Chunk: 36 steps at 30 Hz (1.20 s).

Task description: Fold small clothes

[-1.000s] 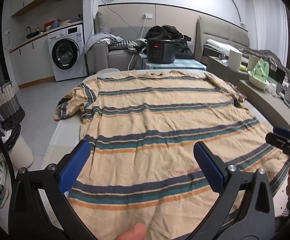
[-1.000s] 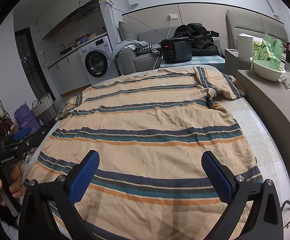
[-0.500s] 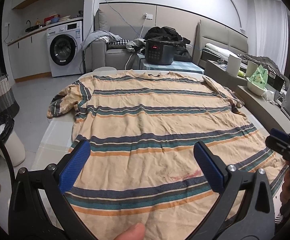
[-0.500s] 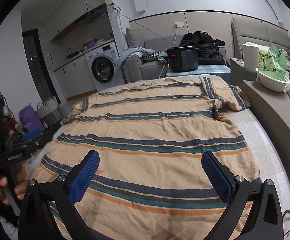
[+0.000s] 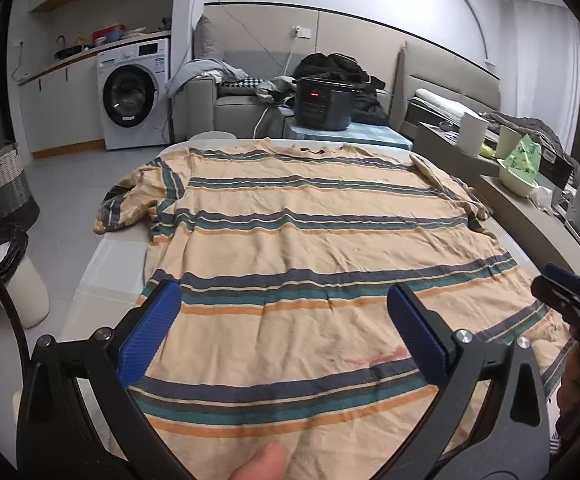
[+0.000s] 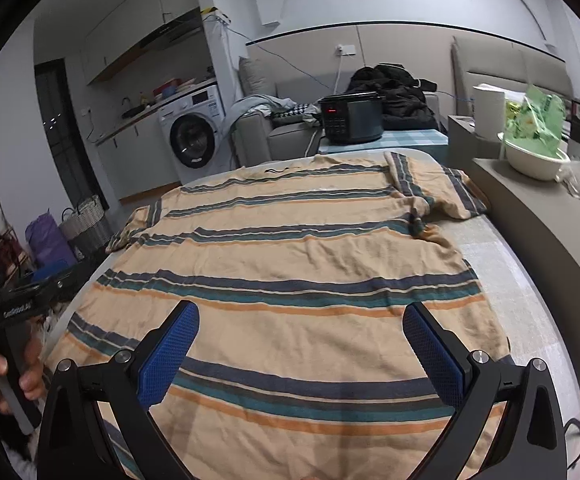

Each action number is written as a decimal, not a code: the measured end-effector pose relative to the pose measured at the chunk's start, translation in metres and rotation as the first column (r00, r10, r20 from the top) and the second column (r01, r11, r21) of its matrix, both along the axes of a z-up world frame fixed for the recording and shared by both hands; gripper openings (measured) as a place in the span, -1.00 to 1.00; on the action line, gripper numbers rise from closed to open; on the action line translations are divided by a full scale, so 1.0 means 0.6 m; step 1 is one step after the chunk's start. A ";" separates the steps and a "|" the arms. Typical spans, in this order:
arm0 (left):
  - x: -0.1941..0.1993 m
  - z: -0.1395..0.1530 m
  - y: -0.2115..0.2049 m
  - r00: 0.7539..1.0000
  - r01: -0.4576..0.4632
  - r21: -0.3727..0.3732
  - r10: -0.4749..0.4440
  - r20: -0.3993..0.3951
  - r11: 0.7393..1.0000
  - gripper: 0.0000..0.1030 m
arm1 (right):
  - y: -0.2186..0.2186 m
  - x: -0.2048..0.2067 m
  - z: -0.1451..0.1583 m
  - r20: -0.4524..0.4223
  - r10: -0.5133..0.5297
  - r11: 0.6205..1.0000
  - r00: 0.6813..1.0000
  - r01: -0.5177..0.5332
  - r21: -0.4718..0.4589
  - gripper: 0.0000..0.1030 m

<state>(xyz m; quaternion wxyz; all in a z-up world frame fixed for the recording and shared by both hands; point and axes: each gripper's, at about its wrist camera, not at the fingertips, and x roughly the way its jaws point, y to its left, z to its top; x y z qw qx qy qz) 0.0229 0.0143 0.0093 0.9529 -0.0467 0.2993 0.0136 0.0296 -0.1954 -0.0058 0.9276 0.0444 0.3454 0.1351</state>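
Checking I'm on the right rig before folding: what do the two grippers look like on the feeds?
Both match. The left gripper and right gripper have matte black angular arms with silver screw heads at the joints. Each finger carries a flat blue pad with fine ribbed or meshed texture. In the right wrist view, the left unit's black body bears small white lettering, too blurred to read. No cables or sleeves show.

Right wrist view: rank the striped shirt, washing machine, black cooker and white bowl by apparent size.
1. striped shirt, nearest
2. washing machine
3. black cooker and white bowl: look alike, so unranked.
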 end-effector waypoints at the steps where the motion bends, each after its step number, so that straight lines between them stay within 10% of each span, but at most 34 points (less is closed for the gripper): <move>1: 0.001 -0.001 -0.002 1.000 0.001 0.012 -0.001 0.001 1.000 0.99 | 0.000 0.002 -0.002 -0.008 0.001 1.000 1.000 -0.001 0.001 1.00; 11: 0.027 0.008 0.007 0.999 -0.036 -0.005 0.036 -0.004 0.999 0.99 | -0.042 0.038 0.001 -0.084 0.003 0.988 0.996 0.010 0.156 1.00; 26: 0.151 -0.009 0.134 0.985 -0.164 -0.110 0.157 -0.066 0.980 0.98 | -0.198 0.266 0.019 -0.236 -0.232 0.896 0.944 0.302 0.326 0.99; 36: 0.237 -0.065 0.210 0.948 -0.292 -0.136 0.268 -0.171 0.947 0.98 | -0.278 0.371 -0.090 -0.428 -0.244 0.754 0.870 0.447 0.481 0.66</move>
